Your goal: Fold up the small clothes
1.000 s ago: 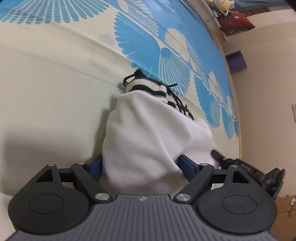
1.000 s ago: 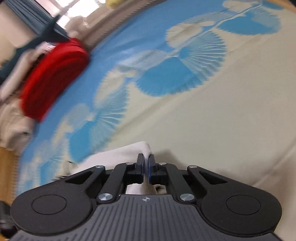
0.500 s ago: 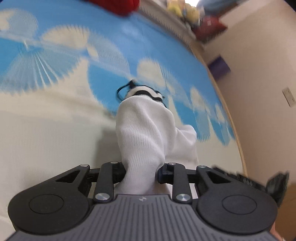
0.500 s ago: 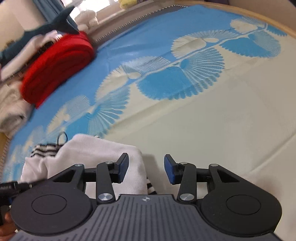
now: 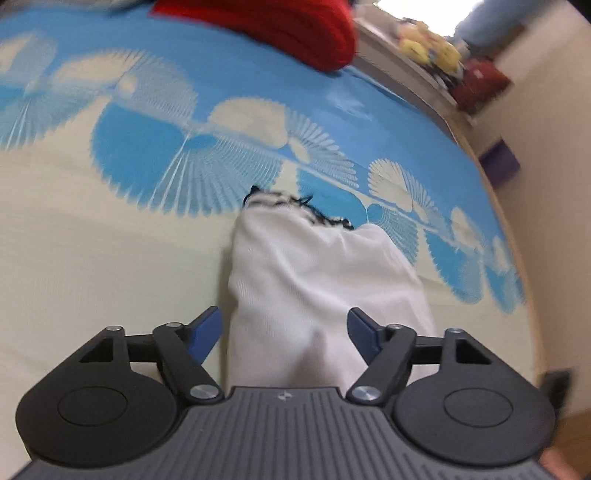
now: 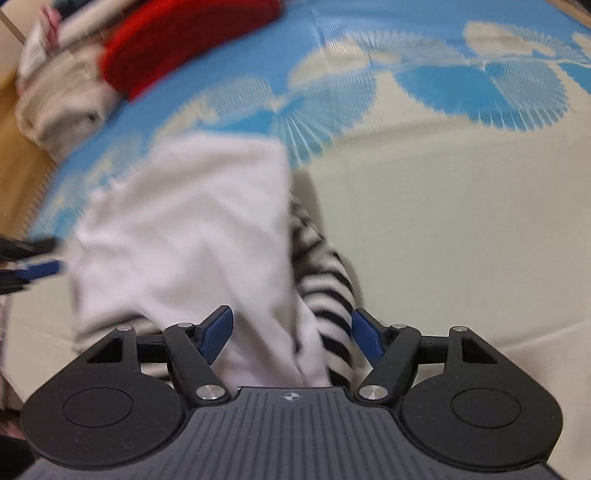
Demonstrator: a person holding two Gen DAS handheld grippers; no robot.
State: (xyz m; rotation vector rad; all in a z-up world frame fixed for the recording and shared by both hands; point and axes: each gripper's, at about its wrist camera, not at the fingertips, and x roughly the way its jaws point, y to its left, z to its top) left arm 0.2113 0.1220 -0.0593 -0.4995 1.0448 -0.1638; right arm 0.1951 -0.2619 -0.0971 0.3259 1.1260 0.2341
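White garment point(image 5: 314, 280) long axis running away, both claws opening, unclamped

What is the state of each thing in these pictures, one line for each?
white garment: folded over, lying on the bedspread, released.
striped part: sticking out from under the white layer.
left tongs: opening, pads clear of the cloth.
right tongs: opening, cloth between the pads, not pinched.
red garment: folded, lying farther away on the bedspread.

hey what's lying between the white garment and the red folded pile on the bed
Only bare bedspread, its blue and cream fan print, separates the white garment from the red pile. The left wrist view shows it best.
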